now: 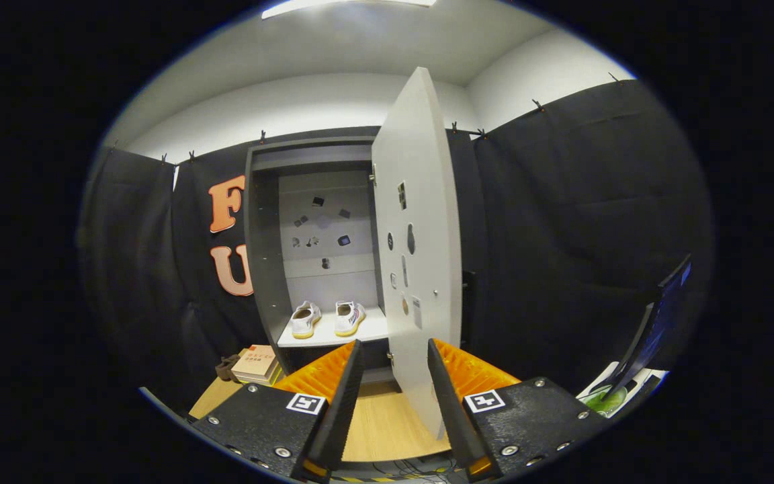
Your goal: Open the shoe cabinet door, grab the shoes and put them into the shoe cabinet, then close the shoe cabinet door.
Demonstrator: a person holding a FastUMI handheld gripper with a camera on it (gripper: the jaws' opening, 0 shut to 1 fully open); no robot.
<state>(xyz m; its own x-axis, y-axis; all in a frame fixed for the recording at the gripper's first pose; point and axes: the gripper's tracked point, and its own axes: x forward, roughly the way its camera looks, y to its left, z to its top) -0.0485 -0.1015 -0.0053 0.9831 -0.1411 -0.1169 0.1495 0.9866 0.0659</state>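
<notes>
while the shoe cabinet door (420, 249) is swung wide open, its lower edge is seen reaching down between the two fingers of the gripper (395, 353); the fingers are spread apart with a clear gap, and whether the right finger is touching the door panel can't really be told, so nothing is counted as gripped; the shoe cabinet (293, 249) is stood ahead of the fingers against the booth's black cloth wall, raised on a light wooden table (380, 423); the pair of white shoes (328, 318) is already set side by side on the cabinet's pale shelf (367, 331), heels turned toward the camera, just beyond the left fingertip and left of the door; a few small dark bits are stuck on the cabinet's back panel (323, 228), too small to be made out; some oval and rectangular marks are scattered on the inner face of the door as well; a couple of stacked books (256, 364) are lying on the table left of the cabinet base; a dark monitor (656, 329) is leaned off to the right, well apart from the cabinet.
</notes>
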